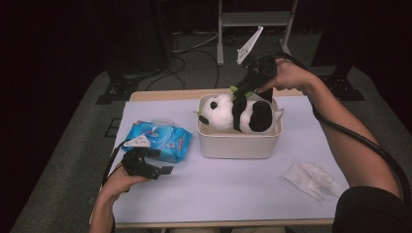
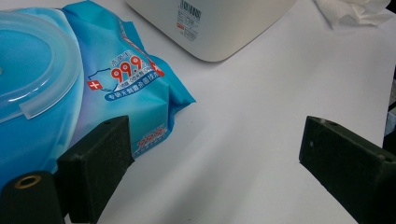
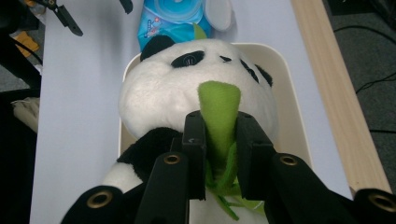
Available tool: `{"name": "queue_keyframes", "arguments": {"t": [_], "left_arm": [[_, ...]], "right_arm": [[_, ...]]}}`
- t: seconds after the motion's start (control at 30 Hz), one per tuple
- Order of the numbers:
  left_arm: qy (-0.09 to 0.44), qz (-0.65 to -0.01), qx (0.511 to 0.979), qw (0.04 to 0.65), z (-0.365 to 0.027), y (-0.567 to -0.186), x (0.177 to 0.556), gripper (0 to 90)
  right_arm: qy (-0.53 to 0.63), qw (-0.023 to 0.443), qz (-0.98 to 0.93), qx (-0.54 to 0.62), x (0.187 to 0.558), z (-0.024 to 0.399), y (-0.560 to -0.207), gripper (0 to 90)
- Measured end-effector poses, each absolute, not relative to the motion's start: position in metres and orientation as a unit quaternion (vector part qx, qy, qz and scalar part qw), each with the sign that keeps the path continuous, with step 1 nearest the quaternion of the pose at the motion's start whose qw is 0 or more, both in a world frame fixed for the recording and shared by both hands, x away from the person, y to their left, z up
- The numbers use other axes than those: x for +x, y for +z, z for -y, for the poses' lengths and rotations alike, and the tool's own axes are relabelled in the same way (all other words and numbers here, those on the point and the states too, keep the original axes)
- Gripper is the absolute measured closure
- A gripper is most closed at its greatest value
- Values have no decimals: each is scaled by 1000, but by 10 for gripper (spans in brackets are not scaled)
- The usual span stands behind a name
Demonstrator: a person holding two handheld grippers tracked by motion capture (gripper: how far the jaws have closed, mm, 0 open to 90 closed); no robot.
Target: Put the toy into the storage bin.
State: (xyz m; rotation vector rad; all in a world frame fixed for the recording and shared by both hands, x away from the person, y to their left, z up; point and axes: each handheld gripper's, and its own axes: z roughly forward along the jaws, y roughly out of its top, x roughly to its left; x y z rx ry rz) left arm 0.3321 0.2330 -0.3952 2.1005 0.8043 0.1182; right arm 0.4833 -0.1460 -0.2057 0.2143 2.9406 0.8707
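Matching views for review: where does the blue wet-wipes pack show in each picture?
High view: wet-wipes pack left of centre, beside the cream bin.
Left gripper view: wet-wipes pack upper left, above the near jaw.
Right gripper view: wet-wipes pack top centre, beyond the panda.
Shared landmark: the cream bin.

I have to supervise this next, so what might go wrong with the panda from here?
The right gripper pinches only the thin green leaf, so the panda toy may slip free or the leaf may tear. The toy sits snugly in the cream bin, which might lift or tip with it.

High view overhead, gripper views close
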Motion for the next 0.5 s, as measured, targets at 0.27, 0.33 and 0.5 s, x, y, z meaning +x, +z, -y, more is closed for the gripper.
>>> {"name": "queue_keyframes", "arguments": {"t": [0.27, 0.33, 0.5], "left_arm": [[47, -323, 841, 431, -234, -395, 332, 90], [48, -324, 840, 433, -234, -395, 331, 90], [47, -324, 841, 432, -234, -395, 332, 90]], "right_arm": [[281, 27, -957, 74, 485, 144, -219, 750], [284, 26, -956, 73, 485, 144, -221, 750], [285, 26, -955, 75, 487, 143, -227, 750]]}}
